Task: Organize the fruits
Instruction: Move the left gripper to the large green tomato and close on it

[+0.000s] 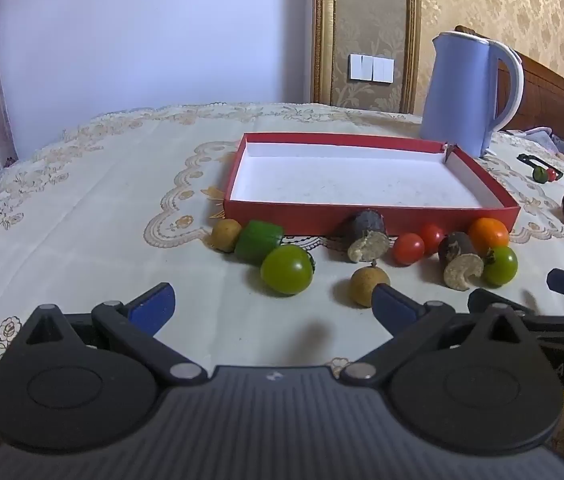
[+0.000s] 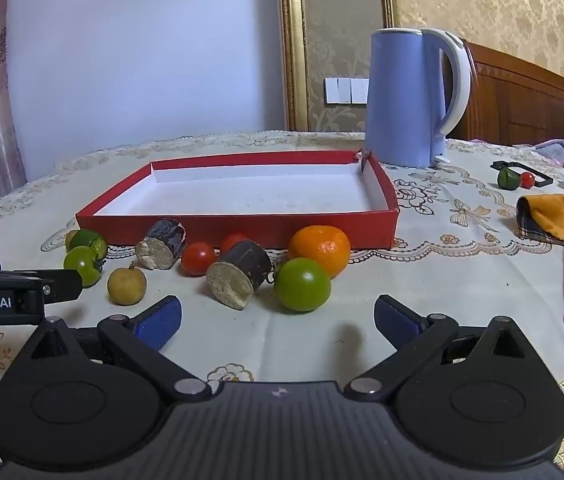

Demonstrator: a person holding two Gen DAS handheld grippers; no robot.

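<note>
Both the left gripper (image 1: 271, 304) and right gripper (image 2: 277, 316) stand wide apart, holding nothing, near the fruit beside the red tray (image 2: 237, 227); two dark chunks, perhaps sugarcane.

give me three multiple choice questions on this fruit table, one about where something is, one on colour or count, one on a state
1. Where is the orange?
A. inside the red box
B. on the cloth, in front of the red box
C. behind the kettle

2. How many small red tomatoes lie in front of the box?
A. two
B. four
C. none

3. What state is the red box in?
A. full of fruit
B. closed with a lid
C. open and empty

Answers:
1 B, the orange sits on the tablecloth against the box's front wall.
2 A, one red tomato and a second show between the dark pieces.
3 C, only its bare white floor shows.
</note>
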